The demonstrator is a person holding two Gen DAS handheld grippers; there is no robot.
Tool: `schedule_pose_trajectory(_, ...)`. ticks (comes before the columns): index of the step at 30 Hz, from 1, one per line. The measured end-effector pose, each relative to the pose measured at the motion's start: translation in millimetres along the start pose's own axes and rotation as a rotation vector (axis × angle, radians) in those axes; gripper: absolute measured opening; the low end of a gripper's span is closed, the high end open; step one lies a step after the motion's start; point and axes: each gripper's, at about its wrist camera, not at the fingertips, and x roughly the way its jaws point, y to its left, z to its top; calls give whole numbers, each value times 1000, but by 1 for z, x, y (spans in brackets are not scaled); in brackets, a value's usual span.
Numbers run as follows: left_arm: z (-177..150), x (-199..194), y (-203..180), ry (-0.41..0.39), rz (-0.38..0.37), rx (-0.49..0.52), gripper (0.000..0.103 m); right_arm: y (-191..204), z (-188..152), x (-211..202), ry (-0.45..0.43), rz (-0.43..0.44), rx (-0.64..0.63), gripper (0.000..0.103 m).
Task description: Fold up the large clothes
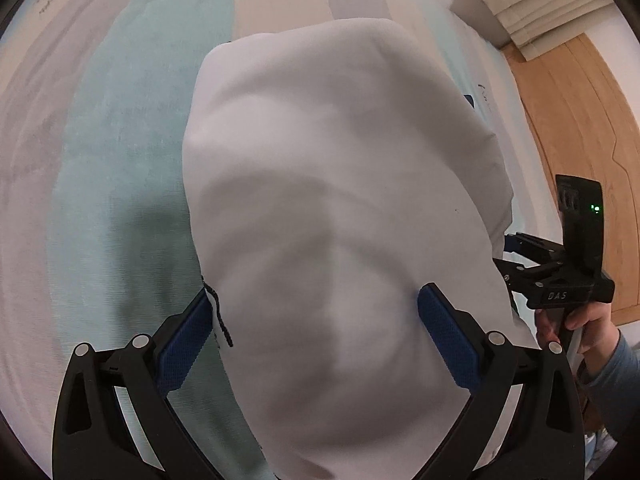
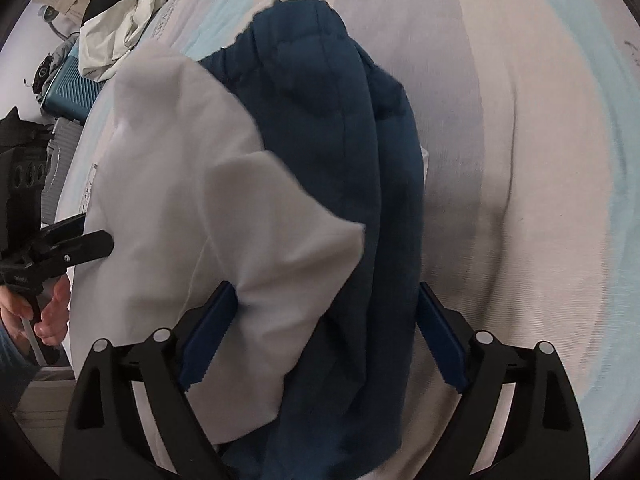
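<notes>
Both grippers pointed steeply down over the bed, a striped sheet in pale teal, beige and grey (image 1: 120, 128). The garment, a soft white fleece-lined jacket with a quilted navy outer shell (image 2: 320, 152), lay in a folded bundle on that sheet; white lining faced up in the left wrist view, with the navy shell showing along the bundle's right side in the right wrist view. My left gripper (image 1: 316, 320) had its blue-padded jaws spread wide, straddling the near end of the white panel; pads beside the cloth, not pinching it, so I read it as released. My right gripper (image 2: 326, 320) was likewise spread, jaws apart with white lining and navy shell both lying between the pads, nothing clamped. I judged the step as release and settle after a fold, or re-grip for the next one. To do it well I'd have kept the jaws fully apart while lifting straight off, so the pads didn't drag the top layer and undo the fold. One snag risk: a dark cord end (image 1: 218, 316) right by the left pad. For the next pinch I'd have taken both layers at the edge, not just the lining. Heap of cream and black clothing (image 2: 128, 16) and a teal ribbed suitcase (image 2: 70, 82) sat well clear at far left.
</notes>
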Motion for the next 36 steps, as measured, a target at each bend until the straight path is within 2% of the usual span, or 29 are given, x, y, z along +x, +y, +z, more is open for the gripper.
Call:
schedule_pose_trajectory(3,-4,3,5,9,-2,-30,98,-9,-2,6,18,30,35,91)
schedule_pose_trajectory(6,-8,1,7,-1,13,-29,98,-16,-5,9,38,85,69,92)
schedule_pose_trajectory(9,-7,5,10,4,-2,-44,98,-14,-7,14,56,123,85,92)
schedule_pose_trajectory(12,-7,11,14,15,-39,-65,98,-5,-10,22,78,181,91,85)
schedule_pose_trajectory(16,-6,20,12,25,-71,-58,98,3,-12,29,94,189,82,83)
schedule_pose_trajectory(21,-5,21,16,38,-89,-61,97,11,-10,30,114,193,53,76)
schedule_pose_trajectory(24,-6,21,17,41,-81,-66,91,14,-13,22,127,206,31,63)
schedule_pose_trajectory(26,-5,18,14,38,-67,-58,83,20,-12,19,126,194,7,53)
schedule_pose_trajectory(29,-6,14,13,37,-42,-60,72,34,-7,15,117,171,-30,44)
schedule_pose_trajectory(32,-7,9,11,36,-10,-56,61,40,-6,18,116,160,-26,43)
schedule_pose_trajectory(36,-9,7,3,30,40,-40,53,36,-6,28,121,162,23,44)
